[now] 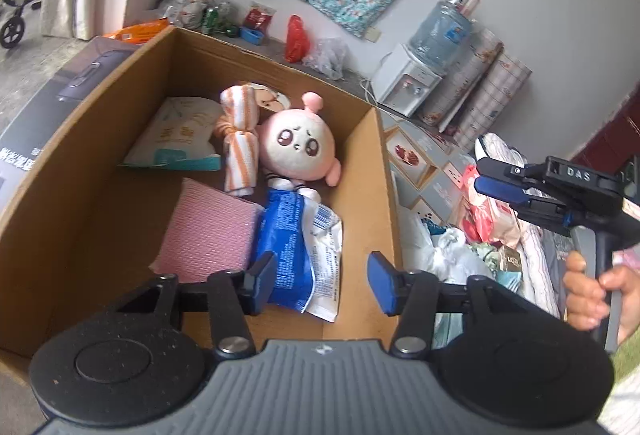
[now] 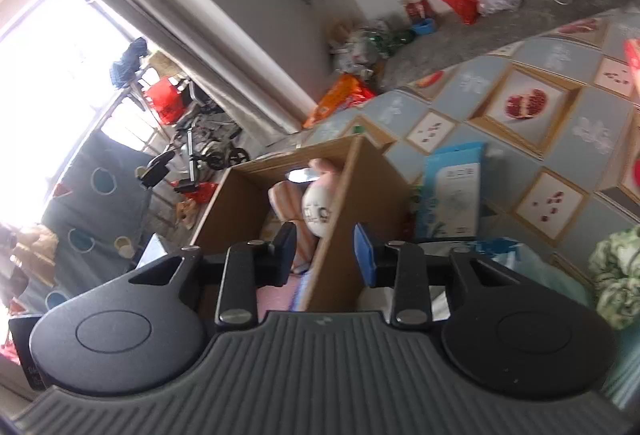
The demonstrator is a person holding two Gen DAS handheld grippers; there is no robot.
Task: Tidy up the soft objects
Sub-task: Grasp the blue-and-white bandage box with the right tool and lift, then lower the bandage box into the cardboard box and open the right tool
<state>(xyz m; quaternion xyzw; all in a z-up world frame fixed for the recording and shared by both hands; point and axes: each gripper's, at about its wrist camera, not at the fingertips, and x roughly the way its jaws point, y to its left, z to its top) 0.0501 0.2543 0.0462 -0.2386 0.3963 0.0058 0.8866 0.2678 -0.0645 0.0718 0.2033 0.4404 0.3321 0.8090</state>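
Cardboard box point(image 1: 352, 163) holds a pink plush doll point(image 1: 298, 145) at its centre, a striped rolled towel point(image 1: 240, 139) touching at the doll's 9 o'clock, and a blue packet point(image 1: 296, 243) at its 6 o'clock. Left gripper point(image 1: 322, 283) hovers above with fingers apart, empty. Right gripper point(image 2: 325, 255), at 3 o'clock, also parted and empty.

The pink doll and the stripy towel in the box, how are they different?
The pink doll has a round head with big eyes and a face; the stripy towel has none. The doll is plain pink and cream; the towel has orange and white stripes. The doll is plump, while the towel is a rolled, bent bundle. Both lie side by side, touching, in the cardboard box.
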